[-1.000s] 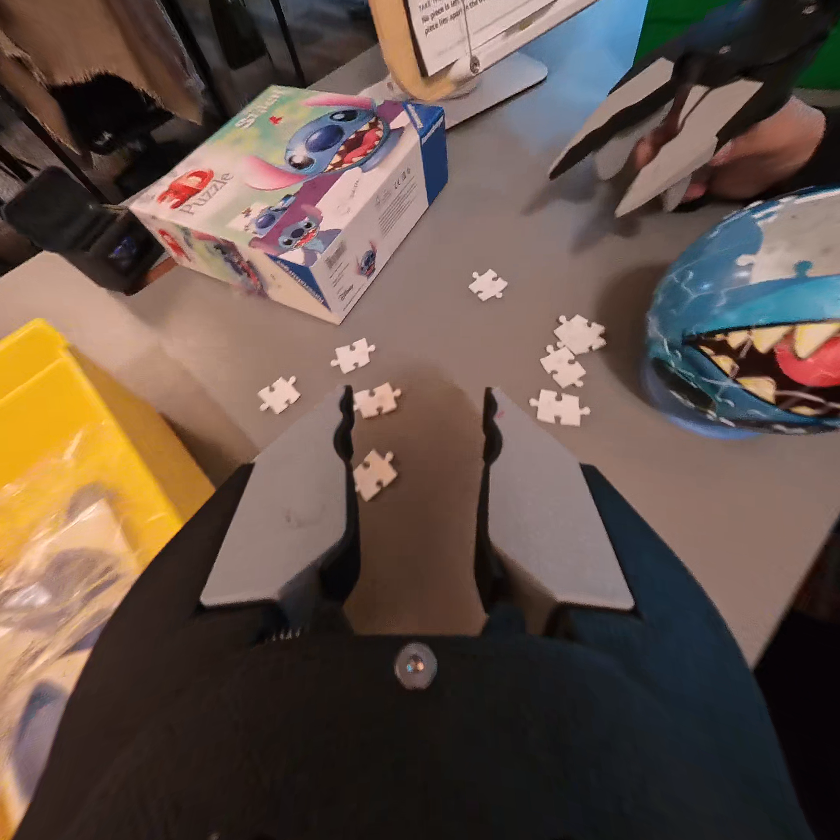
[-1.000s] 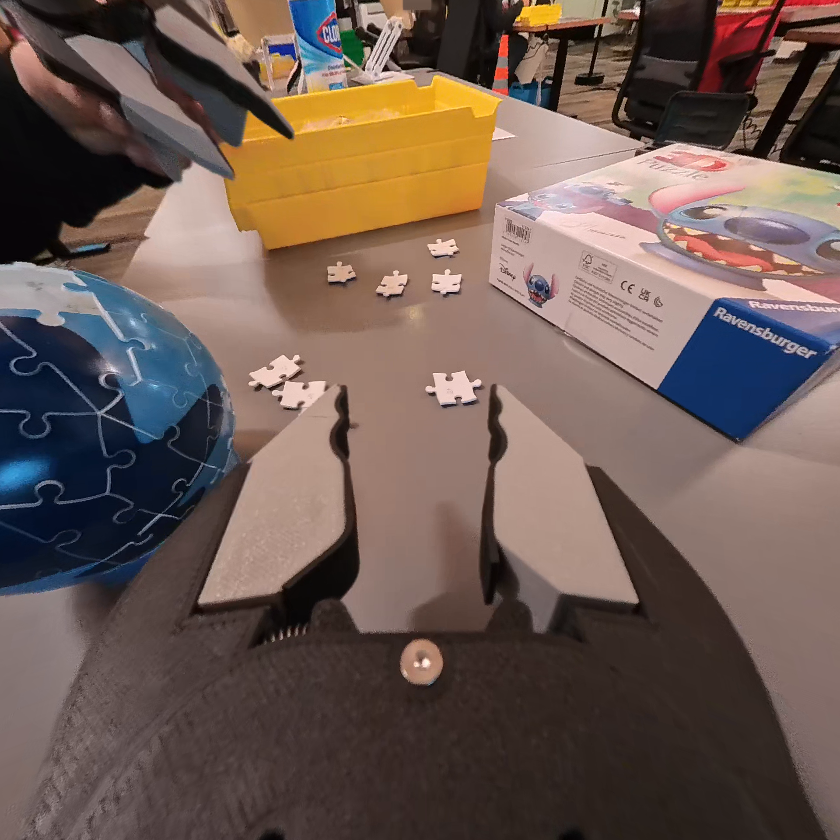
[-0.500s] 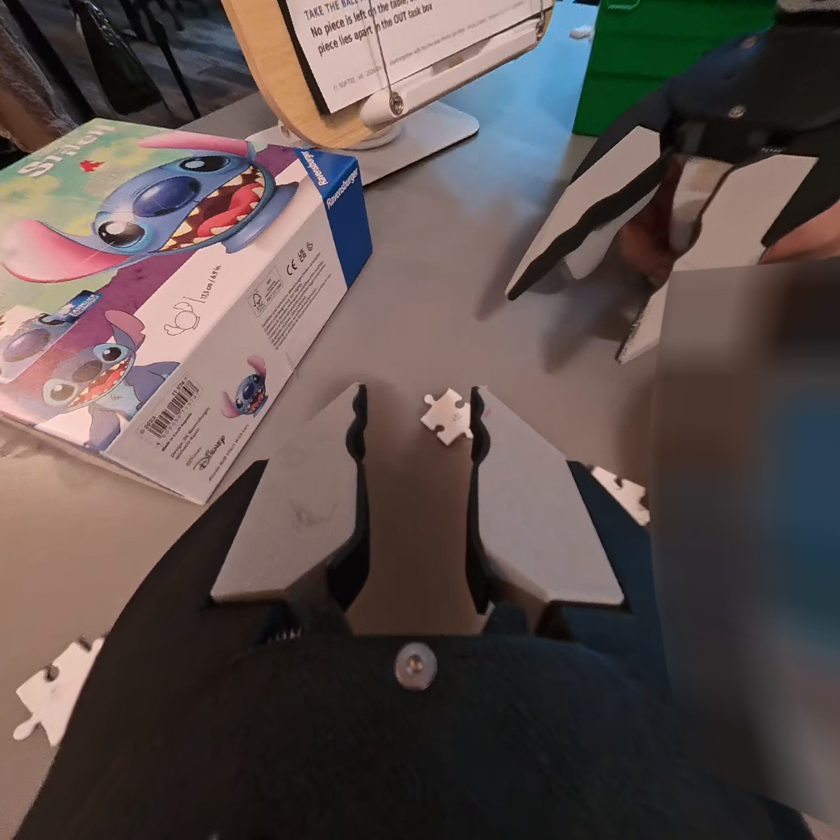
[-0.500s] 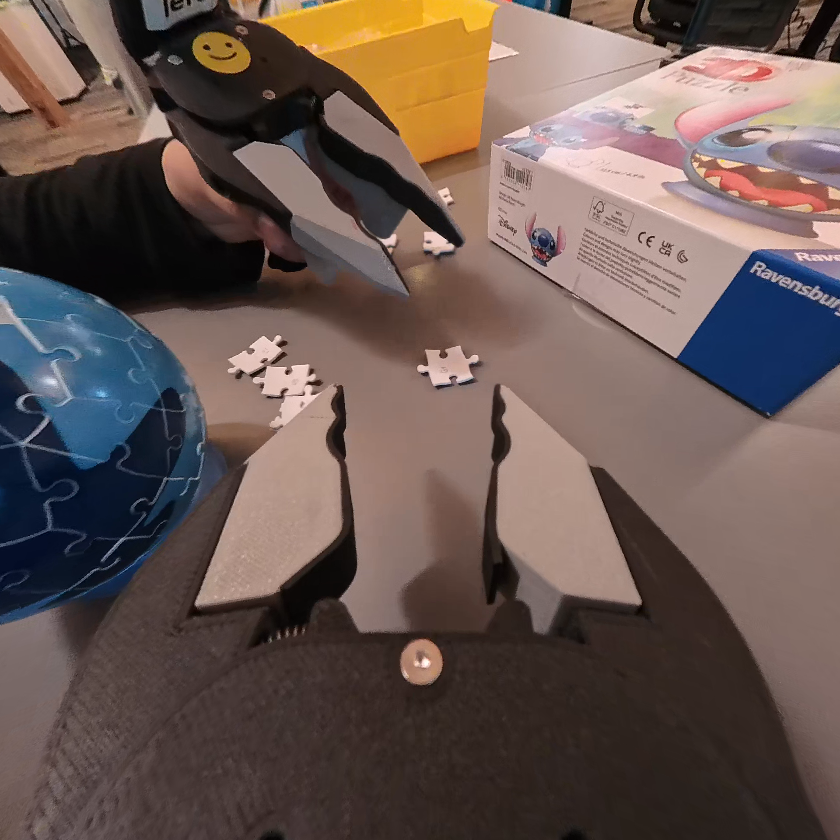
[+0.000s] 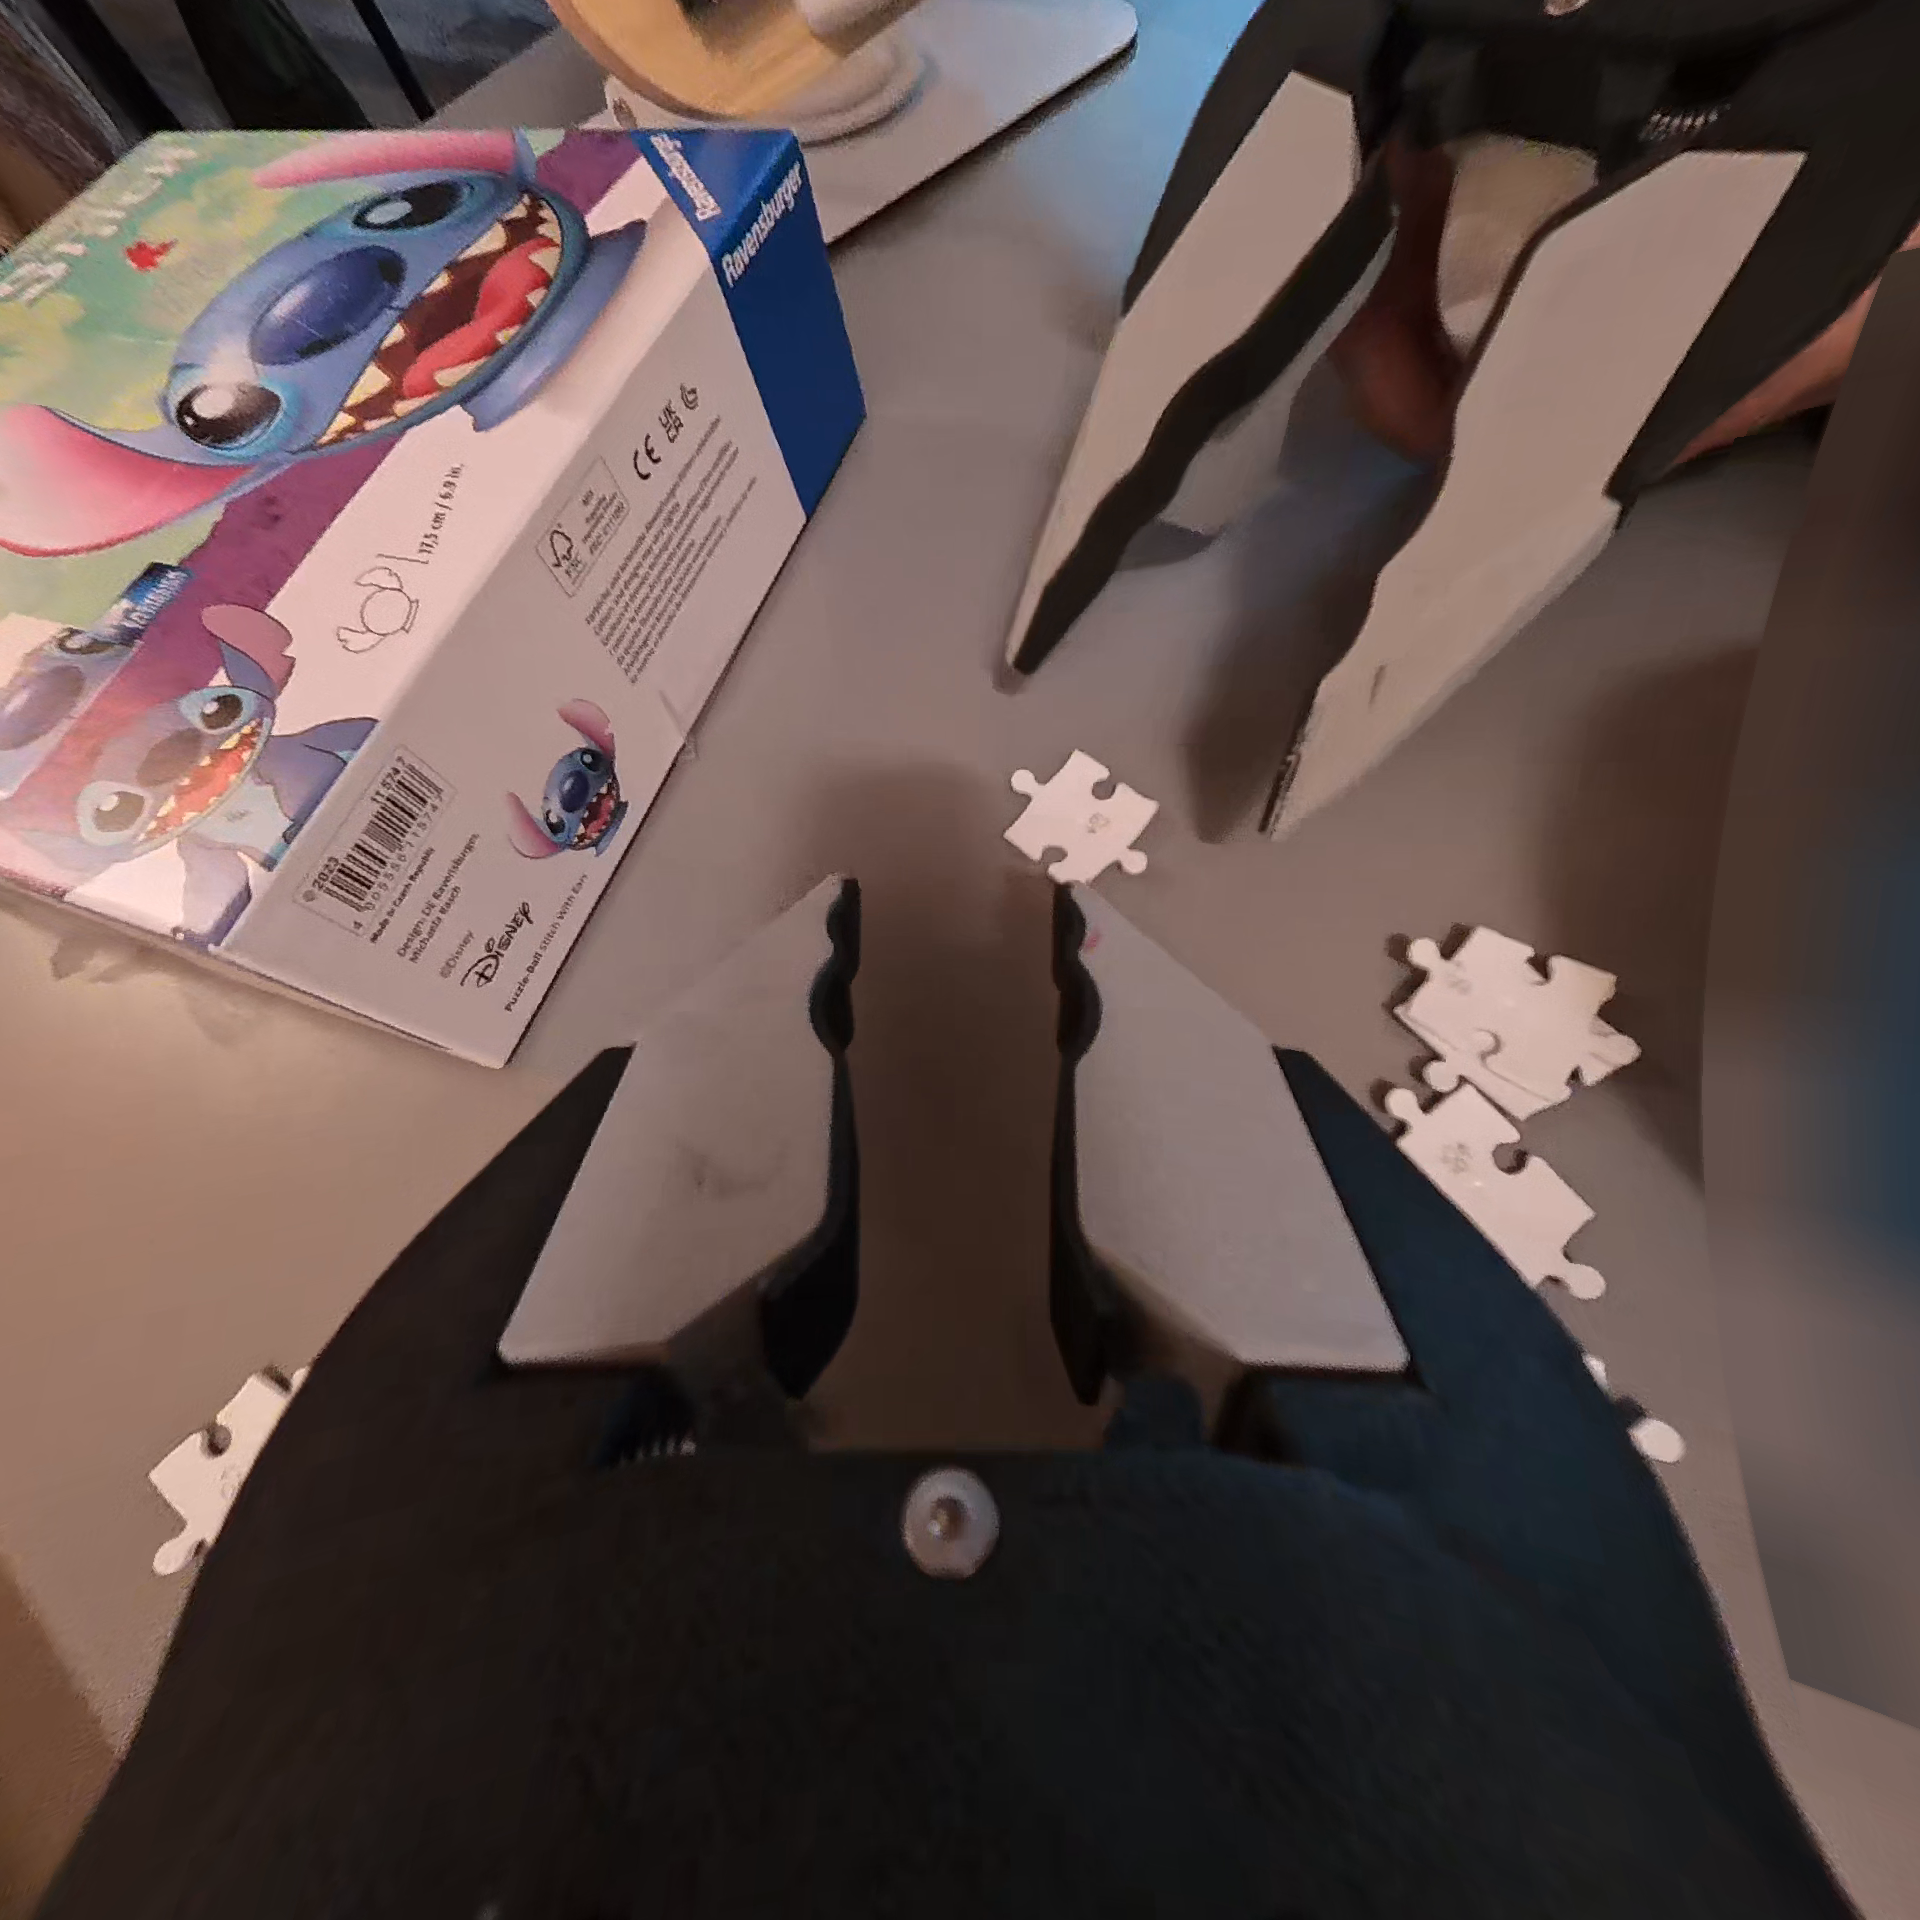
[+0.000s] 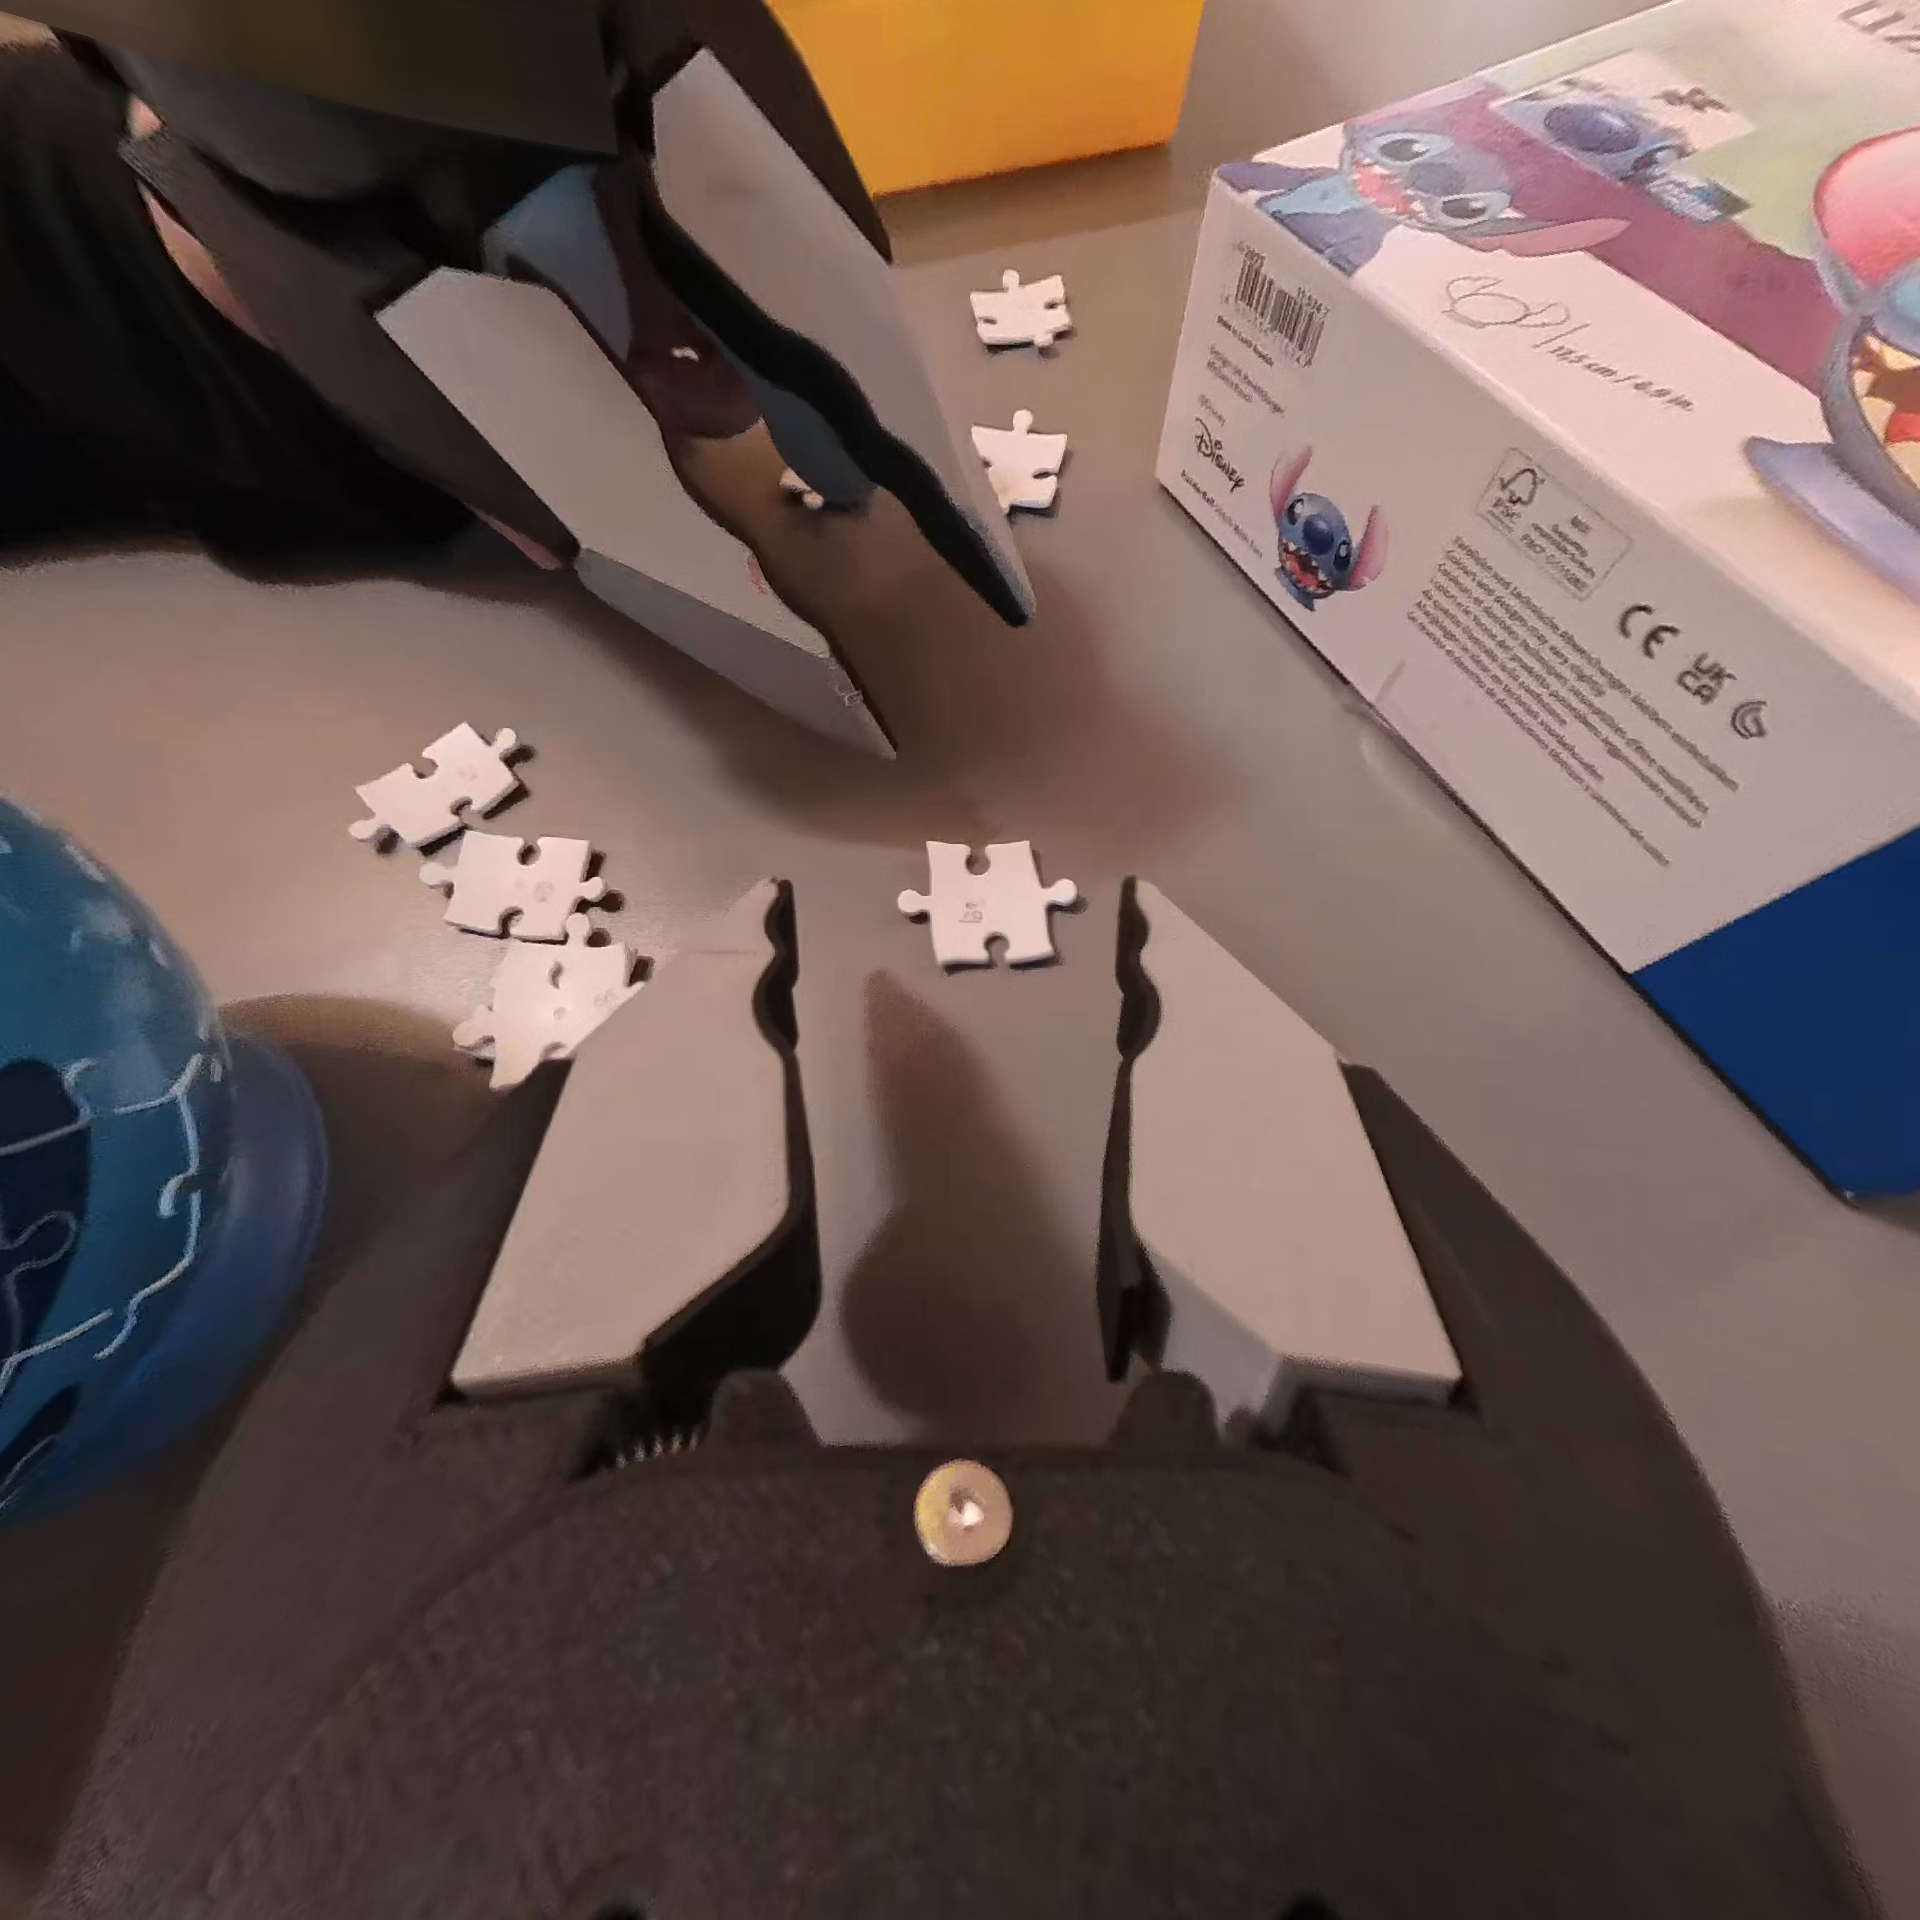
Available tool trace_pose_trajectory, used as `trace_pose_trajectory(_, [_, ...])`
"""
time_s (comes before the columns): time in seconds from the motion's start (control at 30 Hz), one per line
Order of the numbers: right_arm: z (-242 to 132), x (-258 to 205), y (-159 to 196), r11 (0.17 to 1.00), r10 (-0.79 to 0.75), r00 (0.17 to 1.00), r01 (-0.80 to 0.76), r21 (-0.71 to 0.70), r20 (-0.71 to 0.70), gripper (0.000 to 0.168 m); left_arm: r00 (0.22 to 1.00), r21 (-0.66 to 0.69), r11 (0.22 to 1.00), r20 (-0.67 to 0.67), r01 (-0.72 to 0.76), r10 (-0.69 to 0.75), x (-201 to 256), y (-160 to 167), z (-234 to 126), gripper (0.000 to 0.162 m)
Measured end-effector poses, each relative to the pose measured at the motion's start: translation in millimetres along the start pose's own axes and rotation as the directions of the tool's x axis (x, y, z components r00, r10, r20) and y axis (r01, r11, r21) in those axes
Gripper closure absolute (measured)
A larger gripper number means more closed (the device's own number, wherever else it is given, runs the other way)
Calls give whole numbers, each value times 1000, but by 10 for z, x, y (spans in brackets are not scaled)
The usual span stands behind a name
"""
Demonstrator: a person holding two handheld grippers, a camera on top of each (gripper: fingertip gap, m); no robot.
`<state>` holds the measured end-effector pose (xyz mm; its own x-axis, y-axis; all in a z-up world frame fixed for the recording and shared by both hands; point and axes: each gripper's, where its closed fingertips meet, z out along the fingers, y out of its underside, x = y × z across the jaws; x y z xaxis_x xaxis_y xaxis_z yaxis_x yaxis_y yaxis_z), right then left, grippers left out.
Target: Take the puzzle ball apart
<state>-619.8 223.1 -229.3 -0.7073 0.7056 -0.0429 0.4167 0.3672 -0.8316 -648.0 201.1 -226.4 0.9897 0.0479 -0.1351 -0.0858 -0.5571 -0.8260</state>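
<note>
The blue puzzle ball stands at the left edge of the right wrist view; in the left wrist view it is hidden. A lone white puzzle piece lies face down on the grey table, just ahead of my right gripper, which is open and empty, low over the table. My left gripper is open and empty; the same piece lies just past its right fingertip. The two grippers face each other across this piece: the left gripper shows in the right view, the right gripper in the left view.
A puzzle box lies beside the piece, also seen in the right wrist view. Several loose white pieces lie next to the ball, others farther off. A yellow bin and a stand base sit at the table's far sides. My right fingertips sit around 5 cm from my left ones.
Both grippers have come lower and closer together around the lone white piece. The left gripper has moved away from the yellow bin toward the box and ball. Both stayed open.
</note>
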Motion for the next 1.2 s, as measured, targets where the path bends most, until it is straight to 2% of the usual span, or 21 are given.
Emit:
trace_pose_trajectory(0.1, [85,50,49,997,-45,997,41,-59,-57,117,1000,0,1000,-24,-7,7,52,-2,0,129])
trace_pose_trajectory(0.2, [181,60,143,988,-70,996,60,-144,-61,123,999,-8,1000,-39,13,-13,77,4,12,129])
trace_pose_trajectory(0.23, [195,44,145,987,-69,997,61,-149,-47,130,999,-6,1000,-50,21,-22,93,-1,13,129])
trace_pose_trajectory(0.4, [184,64,138,987,-82,993,69,-146,-82,133,998,-14,1000,-53,21,-21,140,-2,27,136])
trace_pose_trajectory(0.53, [118,-40,37,987,-140,984,131,-88,-107,133,998,-11,1000,-68,15,-16,228,-28,40,137])
trace_pose_trajectory(0.67, [-22,-124,-118,969,-245,954,244,-27,-170,133,982,39,993,-155,114,-107,319,-117,-15,137])
trace_pose_trajectory(0.93, [-197,-281,-344,910,-385,891,410,62,-242,134,880,45,938,-364,344,-305,423,-237,-105,136])
trace_pose_trajectory(1.07, [-235,-327,-374,891,-418,874,447,74,-249,134,816,21,911,-452,413,-360,498,-269,-133,141])
trace_pose_trajectory(1.2, [-285,-372,-405,880,-433,865,467,91,-252,135,761,16,888,-524,459,-384,522,-308,-189,137])
